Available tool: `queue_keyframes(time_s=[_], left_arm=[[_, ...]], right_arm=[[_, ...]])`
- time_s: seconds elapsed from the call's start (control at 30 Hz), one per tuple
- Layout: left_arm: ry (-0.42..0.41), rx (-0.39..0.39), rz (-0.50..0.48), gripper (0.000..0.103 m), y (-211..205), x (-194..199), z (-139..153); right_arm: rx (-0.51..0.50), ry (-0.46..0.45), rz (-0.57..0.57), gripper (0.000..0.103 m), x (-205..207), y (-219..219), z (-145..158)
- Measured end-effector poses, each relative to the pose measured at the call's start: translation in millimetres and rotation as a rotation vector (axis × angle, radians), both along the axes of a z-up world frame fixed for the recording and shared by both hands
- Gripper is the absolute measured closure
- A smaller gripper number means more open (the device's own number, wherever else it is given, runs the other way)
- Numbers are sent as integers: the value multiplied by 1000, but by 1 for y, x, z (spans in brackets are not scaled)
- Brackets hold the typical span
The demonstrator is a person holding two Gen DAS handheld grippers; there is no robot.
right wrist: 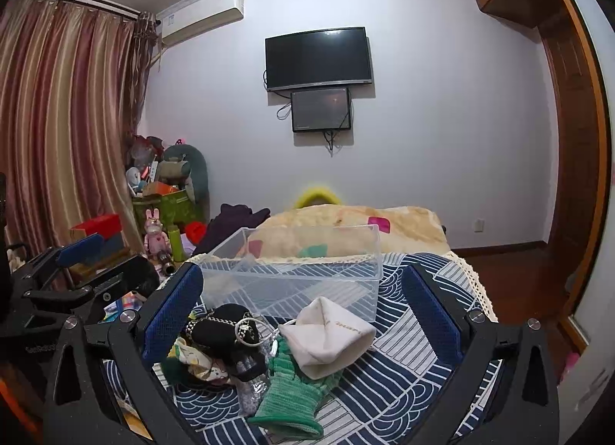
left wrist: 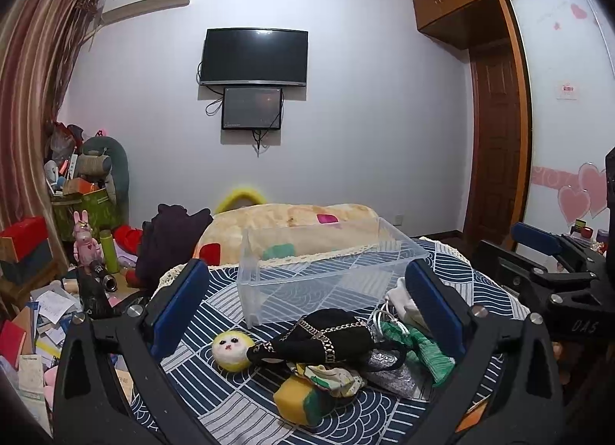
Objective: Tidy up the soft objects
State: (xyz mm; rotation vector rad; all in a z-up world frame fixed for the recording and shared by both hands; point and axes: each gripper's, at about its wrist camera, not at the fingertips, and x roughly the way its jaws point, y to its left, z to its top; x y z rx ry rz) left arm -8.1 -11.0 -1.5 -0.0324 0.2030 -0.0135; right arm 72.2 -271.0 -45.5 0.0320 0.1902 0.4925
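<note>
Your left gripper was spread wide, its blue pads clear of everything and holding nothing. Your right gripper was likewise apart and unloaded.

The soft objects lay in a loose pile on the bed, on its blue wave-patterned cover, just in front of the clear plastic bin. The bin stood upright on the cover with no items visible inside.

In the left wrist view, the pile consisted of:
- a doll with a yellow head and black clothing, lying on its side;
- a yellow-green sponge near the lower edge, touching a printed cloth;
- a green knitted glove on the right side of the pile.

In the right wrist view, a white knit hat rested on the green glove, just in front of the bin wall. The black item with its chain sat to the left of the hat, near your right gripper's left pad.

A folded blanket lay behind the bin.
</note>
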Motion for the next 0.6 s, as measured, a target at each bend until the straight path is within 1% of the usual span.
queue_keyframes(time_s=[0.6], left_arm=[[-4,-2,-5,0,0,-1,-1]], right_arm=[[7,5,0,0,-1,-1,1]])
